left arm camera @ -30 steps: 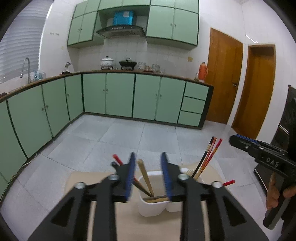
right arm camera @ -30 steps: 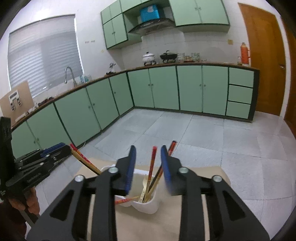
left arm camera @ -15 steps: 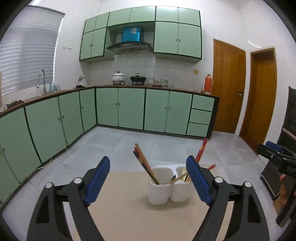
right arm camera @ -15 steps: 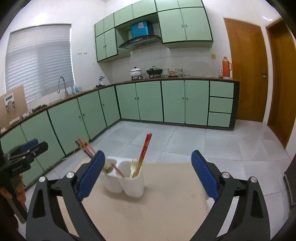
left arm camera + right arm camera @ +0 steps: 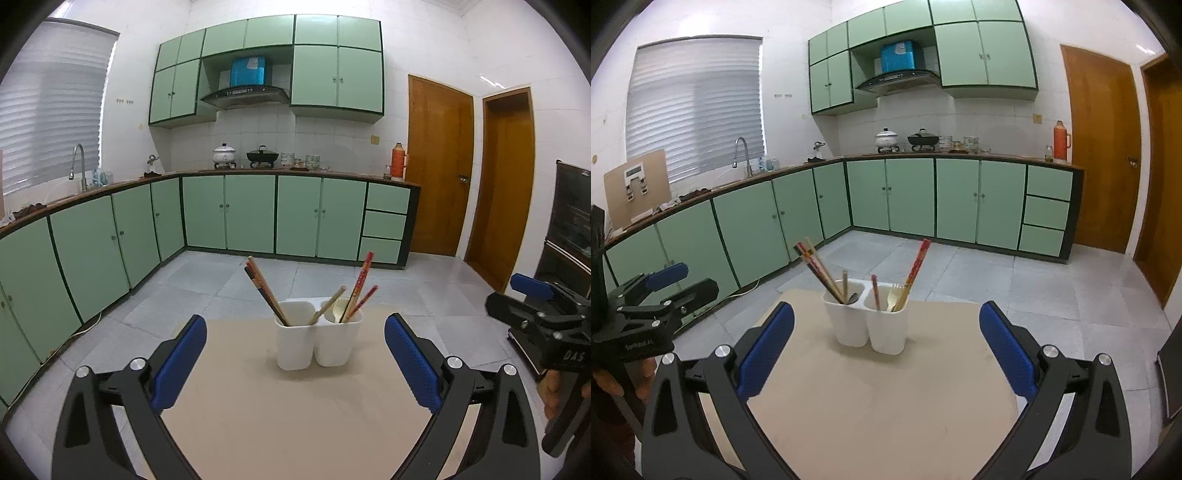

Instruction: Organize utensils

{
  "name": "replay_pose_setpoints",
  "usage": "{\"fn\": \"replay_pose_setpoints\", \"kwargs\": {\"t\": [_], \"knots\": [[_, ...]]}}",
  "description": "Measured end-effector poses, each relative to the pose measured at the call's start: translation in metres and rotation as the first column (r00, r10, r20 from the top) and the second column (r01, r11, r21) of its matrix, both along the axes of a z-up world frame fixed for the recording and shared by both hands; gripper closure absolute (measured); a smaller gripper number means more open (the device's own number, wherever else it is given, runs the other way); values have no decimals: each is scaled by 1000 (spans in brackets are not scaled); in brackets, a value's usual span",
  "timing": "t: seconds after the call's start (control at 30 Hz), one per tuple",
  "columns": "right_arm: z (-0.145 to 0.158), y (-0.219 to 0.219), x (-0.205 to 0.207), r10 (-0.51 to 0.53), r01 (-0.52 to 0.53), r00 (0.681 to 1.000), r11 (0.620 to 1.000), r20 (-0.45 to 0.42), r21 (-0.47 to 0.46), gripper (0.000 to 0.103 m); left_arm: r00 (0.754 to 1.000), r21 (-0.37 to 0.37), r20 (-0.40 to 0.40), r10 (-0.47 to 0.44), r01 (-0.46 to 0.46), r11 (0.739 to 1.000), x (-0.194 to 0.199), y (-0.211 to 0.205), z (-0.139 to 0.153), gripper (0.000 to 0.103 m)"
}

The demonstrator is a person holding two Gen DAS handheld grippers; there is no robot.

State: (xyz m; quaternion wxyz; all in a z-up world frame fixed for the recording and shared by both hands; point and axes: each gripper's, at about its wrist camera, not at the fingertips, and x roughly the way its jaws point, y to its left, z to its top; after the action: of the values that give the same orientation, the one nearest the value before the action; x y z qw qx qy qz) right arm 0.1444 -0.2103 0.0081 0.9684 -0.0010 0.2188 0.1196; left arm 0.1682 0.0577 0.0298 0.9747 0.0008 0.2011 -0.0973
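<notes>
A white two-compartment utensil holder [image 5: 317, 338] stands near the far edge of a beige tabletop [image 5: 288, 424]; it also shows in the right wrist view [image 5: 868, 320]. Chopsticks [image 5: 265, 290] lean out of its left compartment. Red chopsticks [image 5: 360, 288] and a pale fork [image 5: 894, 295] stand in the right one. A spoon [image 5: 852, 297] sits in the left compartment. My left gripper [image 5: 293, 363] is open wide and empty, short of the holder. My right gripper [image 5: 886, 349] is open wide and empty, also short of it.
The table stands in a kitchen with green cabinets [image 5: 258, 218] and a grey tiled floor [image 5: 1015, 280]. The other gripper shows at each view's side: the right gripper [image 5: 543, 325] and the left gripper [image 5: 646, 314]. Wooden doors [image 5: 439, 166] are at the right.
Both grippers were nearly shut close over the holder a second ago. They opened wide and pulled back and down, so the holder now stands farther away. The utensils stay in the holder.
</notes>
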Motion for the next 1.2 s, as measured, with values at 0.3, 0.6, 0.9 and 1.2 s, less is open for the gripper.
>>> {"fn": "replay_pose_setpoints", "kwargs": {"t": [0.3, 0.6, 0.9, 1.2], "knots": [[12, 9, -21, 18, -17, 1000, 1000, 23, -18, 6, 999, -14, 27, 16, -16, 1000, -28, -4, 12, 7], [15, 14, -28, 31, -31, 999, 999, 27, -20, 6, 999, -12, 38, 16, -15, 1000, -40, -6, 16, 7], [16, 15, -29, 33, -33, 999, 999, 29, -19, 6, 999, -4, 50, 13, -13, 1000, -47, -9, 16, 7], [16, 18, -29, 36, -36, 999, 999, 28, -21, 6, 999, -8, 49, 18, -17, 1000, -48, -8, 14, 7]]}}
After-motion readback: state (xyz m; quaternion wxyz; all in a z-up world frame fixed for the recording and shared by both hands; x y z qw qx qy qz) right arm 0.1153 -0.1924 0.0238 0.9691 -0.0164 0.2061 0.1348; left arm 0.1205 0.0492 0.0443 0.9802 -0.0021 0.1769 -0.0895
